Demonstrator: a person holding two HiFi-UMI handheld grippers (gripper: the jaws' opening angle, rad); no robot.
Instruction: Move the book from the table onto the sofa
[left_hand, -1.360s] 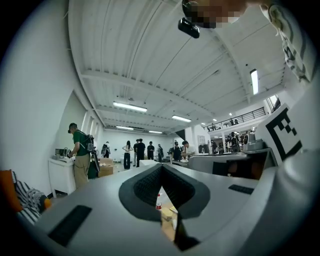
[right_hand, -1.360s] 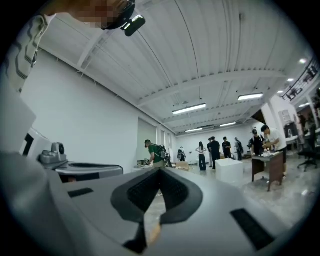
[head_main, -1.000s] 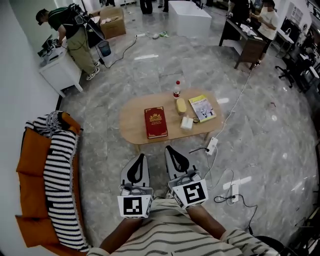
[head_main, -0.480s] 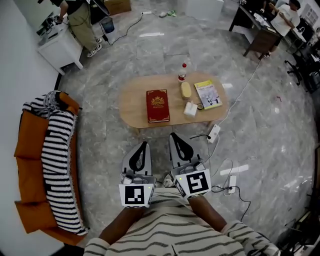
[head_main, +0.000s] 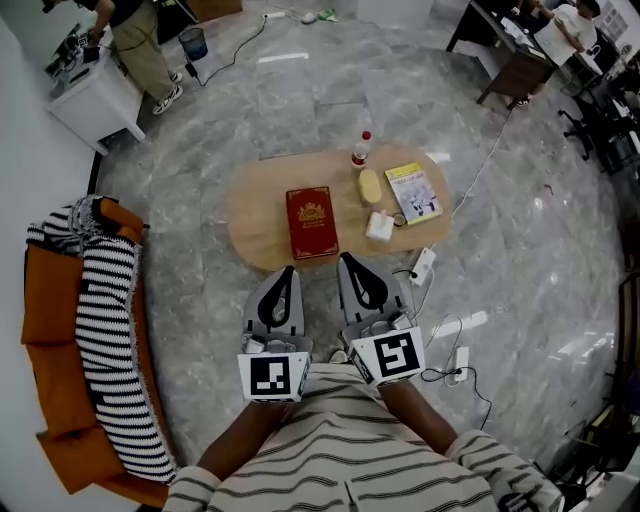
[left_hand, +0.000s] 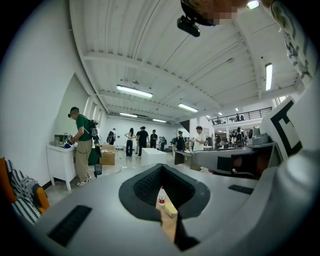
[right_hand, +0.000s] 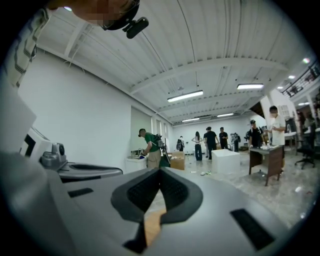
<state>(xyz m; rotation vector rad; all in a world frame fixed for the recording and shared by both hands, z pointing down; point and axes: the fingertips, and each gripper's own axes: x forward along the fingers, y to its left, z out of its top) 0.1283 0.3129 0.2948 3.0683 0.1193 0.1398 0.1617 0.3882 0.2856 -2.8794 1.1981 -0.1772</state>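
Observation:
A red book (head_main: 311, 221) with a gold emblem lies flat on the oval wooden table (head_main: 256, 222), near its front edge. My left gripper (head_main: 287, 272) and right gripper (head_main: 347, 261) hover side by side just short of that edge, both shut and empty. The left tip is a little below the book's near end, the right tip beside its lower right corner. The orange sofa (head_main: 52, 305) with a striped blanket (head_main: 108, 345) stands at the far left. Through the left gripper's jaws I glimpse the table (left_hand: 168, 222) and a bottle (left_hand: 161, 195).
On the table stand a red-capped bottle (head_main: 360, 148), a yellow bar (head_main: 370, 185), a small white box (head_main: 379, 226) and a yellow booklet (head_main: 413, 192). A power strip (head_main: 421, 266) and cables (head_main: 440, 340) lie on the marble floor at the right. A person (head_main: 135, 40) stands at a white counter at the back left.
Both grippers and the camera have advanced toward the table; the gripper tips now nearly reach its front edge. The book has not moved.

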